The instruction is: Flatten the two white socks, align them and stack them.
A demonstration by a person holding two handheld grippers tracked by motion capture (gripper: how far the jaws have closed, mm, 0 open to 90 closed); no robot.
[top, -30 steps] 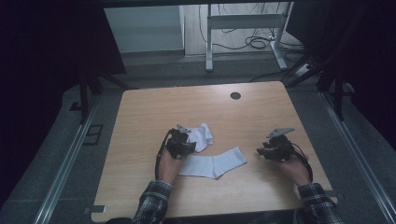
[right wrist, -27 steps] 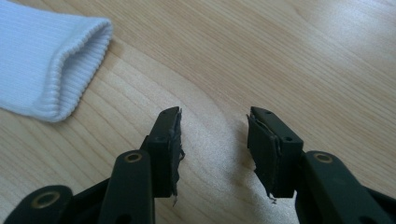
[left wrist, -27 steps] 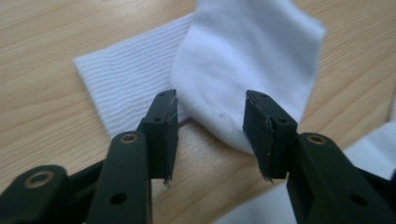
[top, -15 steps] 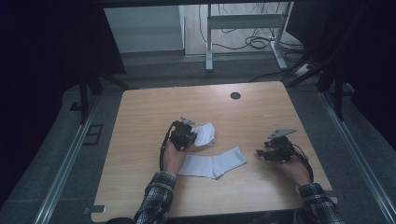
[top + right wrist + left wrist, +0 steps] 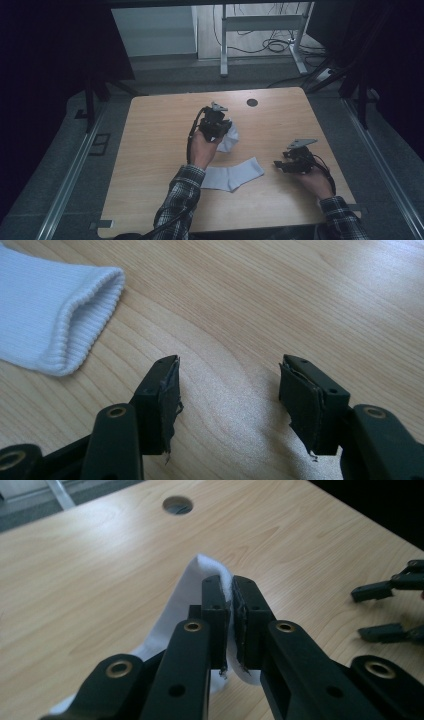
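Left tool [image 5: 231, 625] clamped on a fold of the white sock [image 5: 231, 172], lifting that end off the table [image 5: 160, 135]; rest of the sock trailing back toward the person, flat on the wood. Right tool [image 5: 227, 390] gaping, holding nothing, sock cuff [image 5: 85, 315] just ahead and to its left.

Likely trouble: thin pinch of fabric slipping free if pulled further, since only an edge sits between the jaws. Also possible: cuff dragged away from the waiting tool, spoiling its grab.

Left hand [image 5: 202, 150] stretched forward, wrist raised. Right hand [image 5: 315, 180] low, resting near the table.
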